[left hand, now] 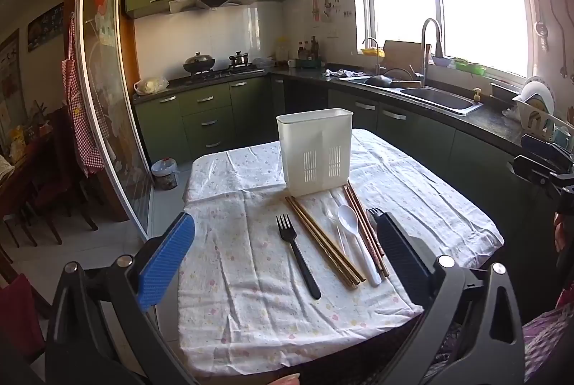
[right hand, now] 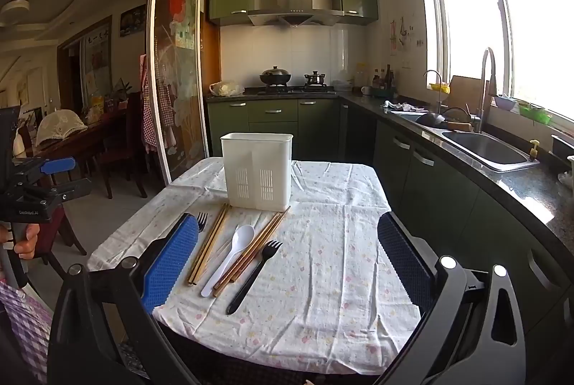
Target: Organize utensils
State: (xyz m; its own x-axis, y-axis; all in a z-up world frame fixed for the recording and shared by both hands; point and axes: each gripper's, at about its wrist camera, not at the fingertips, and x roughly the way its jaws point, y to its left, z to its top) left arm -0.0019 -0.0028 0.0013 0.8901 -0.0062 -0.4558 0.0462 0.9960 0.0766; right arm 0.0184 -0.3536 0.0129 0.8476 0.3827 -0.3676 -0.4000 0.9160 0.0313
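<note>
A white slotted utensil holder (left hand: 315, 152) (right hand: 257, 170) stands upright on a table with a floral cloth (left hand: 251, 295) (right hand: 323, 277). In front of it lie a black fork (left hand: 297, 256) (right hand: 251, 277), two bundles of wooden chopsticks (left hand: 323, 241) (right hand: 210, 247), a white spoon (left hand: 355, 238) (right hand: 229, 256), a clear spoon (left hand: 332, 207) and a second black fork (left hand: 375, 213) (right hand: 201, 220). My left gripper (left hand: 287, 263) is open and empty above the near table edge. My right gripper (right hand: 290, 263) is open and empty, right of the utensils.
Green cabinets, a stove with a wok (left hand: 199, 62) and a sink (left hand: 441, 98) line the far and right walls. A sliding glass door (left hand: 107, 98) stands left. The other gripper shows at each view's edge: the right one (left hand: 545, 162), the left one (right hand: 43, 184).
</note>
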